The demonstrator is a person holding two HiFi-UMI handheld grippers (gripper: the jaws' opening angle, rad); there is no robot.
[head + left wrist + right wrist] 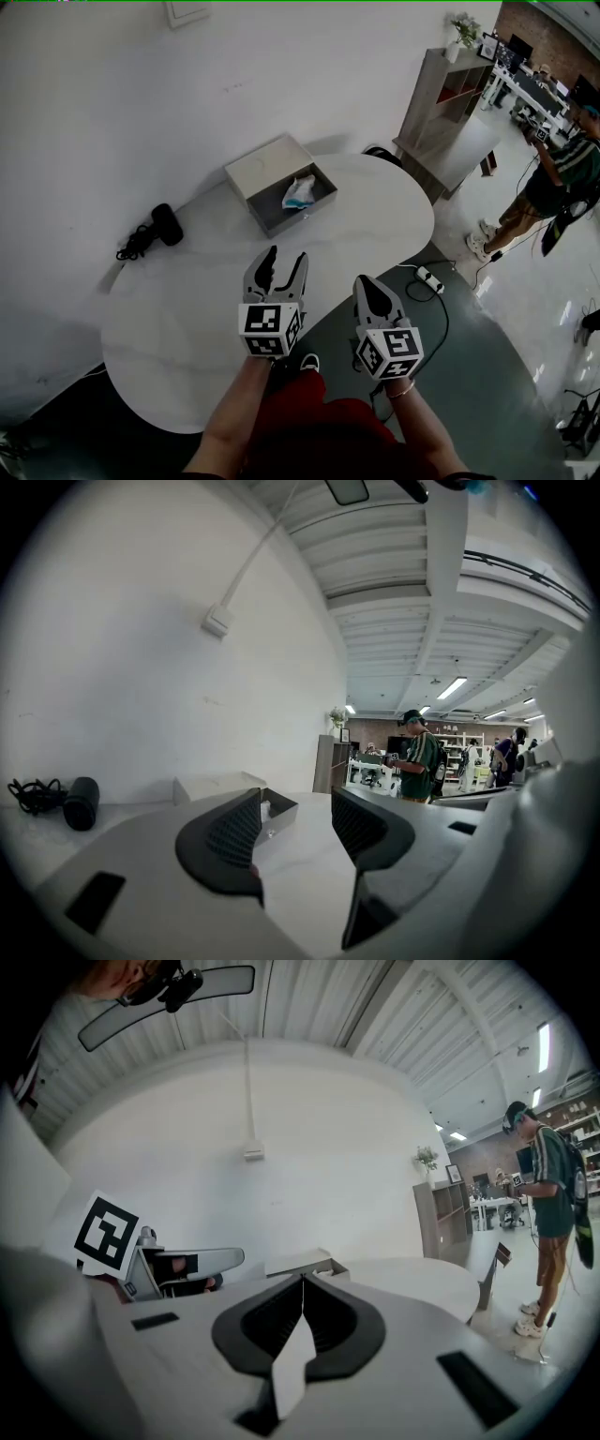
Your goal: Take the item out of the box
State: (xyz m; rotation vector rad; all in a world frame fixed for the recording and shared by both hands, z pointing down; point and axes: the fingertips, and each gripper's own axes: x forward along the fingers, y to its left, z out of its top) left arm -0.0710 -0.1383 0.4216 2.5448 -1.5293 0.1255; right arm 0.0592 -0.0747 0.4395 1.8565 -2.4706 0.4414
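An open grey box [271, 184] sits on the far side of the round white table [187, 328], its lid folded back. Inside it lies a white and blue item [299, 194]. My left gripper [283, 265] hovers over the table in front of the box, open, with nothing between its jaws. In the left gripper view the box [281, 810] shows between the jaws of my left gripper [295, 819]. My right gripper [369, 289] is to the right, shut and empty; its own view shows the jaws of my right gripper [302, 1288] pressed together, with the box [309, 1266] beyond.
A black device with a coiled cord [153, 230] lies at the table's far left, near the white wall. A grey shelf unit [441, 103] stands at the back right. A person [548, 183] stands on the floor at the right. A power strip [430, 278] lies on the floor.
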